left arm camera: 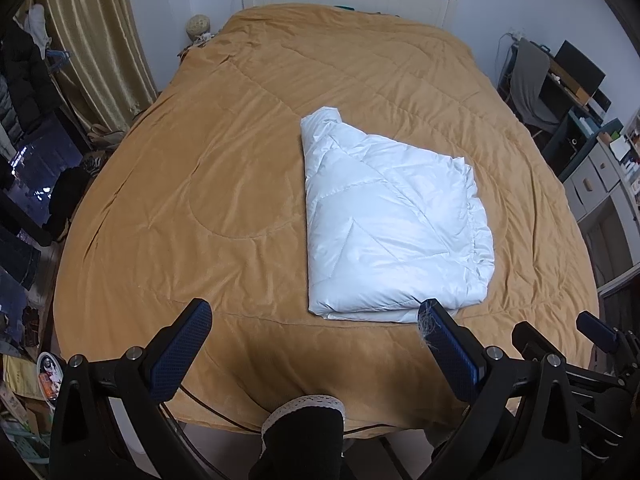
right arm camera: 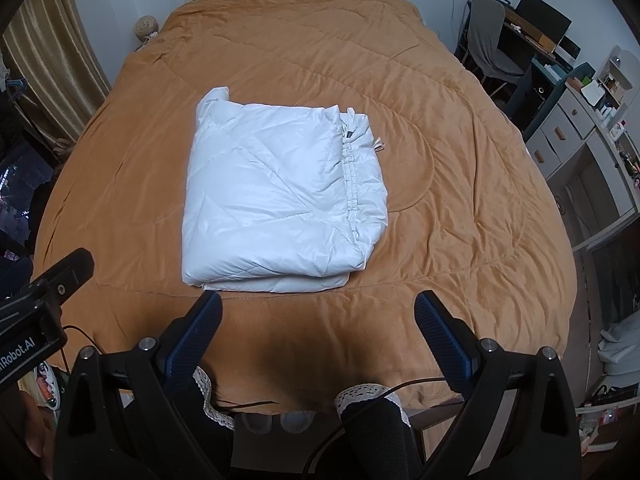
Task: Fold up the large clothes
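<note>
The white jacket (right arm camera: 276, 196) lies folded on the bed (right arm camera: 460, 160); both grippers (left arm camera: 316, 320) (right arm camera: 318, 312) gape wide, empty; press the loose right edge flat.

We can read only one piece of text. In the right wrist view, white letters run along a black device body (right arm camera: 24, 354) at the left edge, and they read "nRobot.AI"; the frame edge cuts off the start of the word, so we cannot give the full name. We see a round printed tin lid or plate (left arm camera: 50, 364) on the floor at the lower left of the left wrist view, with a picture on it, but any lettering there is too small and blurred for us to read. We find no other legible labels, numbers or signs in either view.
</note>
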Tool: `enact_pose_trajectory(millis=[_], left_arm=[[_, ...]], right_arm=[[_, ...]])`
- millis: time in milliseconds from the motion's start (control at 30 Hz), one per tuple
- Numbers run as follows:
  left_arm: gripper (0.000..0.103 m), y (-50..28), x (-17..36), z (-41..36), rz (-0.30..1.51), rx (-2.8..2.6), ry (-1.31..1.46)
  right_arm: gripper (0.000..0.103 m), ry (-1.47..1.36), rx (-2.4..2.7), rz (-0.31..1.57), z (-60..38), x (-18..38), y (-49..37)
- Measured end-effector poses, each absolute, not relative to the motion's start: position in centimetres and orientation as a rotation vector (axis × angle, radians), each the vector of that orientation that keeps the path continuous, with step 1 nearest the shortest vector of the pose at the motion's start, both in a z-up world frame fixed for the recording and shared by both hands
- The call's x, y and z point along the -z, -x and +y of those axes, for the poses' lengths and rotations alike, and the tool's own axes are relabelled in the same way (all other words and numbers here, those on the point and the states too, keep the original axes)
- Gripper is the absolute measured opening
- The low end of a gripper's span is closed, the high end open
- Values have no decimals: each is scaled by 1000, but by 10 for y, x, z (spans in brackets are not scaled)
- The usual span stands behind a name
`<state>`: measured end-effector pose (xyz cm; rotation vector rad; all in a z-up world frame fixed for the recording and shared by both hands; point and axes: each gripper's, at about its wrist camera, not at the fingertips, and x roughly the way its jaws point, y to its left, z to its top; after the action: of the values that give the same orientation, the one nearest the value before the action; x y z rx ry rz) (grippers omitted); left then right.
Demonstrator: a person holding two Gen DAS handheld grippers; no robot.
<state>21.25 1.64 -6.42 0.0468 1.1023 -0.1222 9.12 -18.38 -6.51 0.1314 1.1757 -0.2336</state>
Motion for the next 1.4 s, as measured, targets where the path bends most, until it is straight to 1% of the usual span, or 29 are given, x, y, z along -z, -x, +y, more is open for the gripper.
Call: enact_pose_trajectory(millis=[1400], left_arm=[[103,-212,68,17,1119,120,-47]], right_arm=[[97,-128,227,1197,-185,72,-89]])
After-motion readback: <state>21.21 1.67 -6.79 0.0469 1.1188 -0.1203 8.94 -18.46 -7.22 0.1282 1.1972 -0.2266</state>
